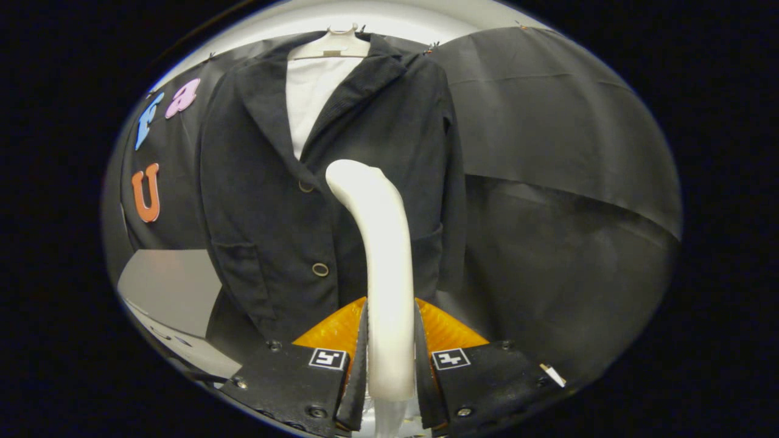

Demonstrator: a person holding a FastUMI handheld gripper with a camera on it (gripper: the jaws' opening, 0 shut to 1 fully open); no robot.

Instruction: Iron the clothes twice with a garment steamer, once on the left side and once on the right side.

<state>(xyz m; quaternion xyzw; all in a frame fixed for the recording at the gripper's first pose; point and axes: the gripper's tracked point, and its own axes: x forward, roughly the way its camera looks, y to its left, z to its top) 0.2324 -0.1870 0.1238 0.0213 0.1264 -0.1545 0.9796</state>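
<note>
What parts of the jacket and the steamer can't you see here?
- Gripper view: the gripper is shut on the steamer, whose steam face points away toward the jacket, so it is hidden.
- The steamer hides part of the jacket's front.
- The jacket's hem is hidden behind the fingers.
- The hanger hook is cut off at the edge.

Jacket hem (pixel 286 316) behind the jaws.
</note>
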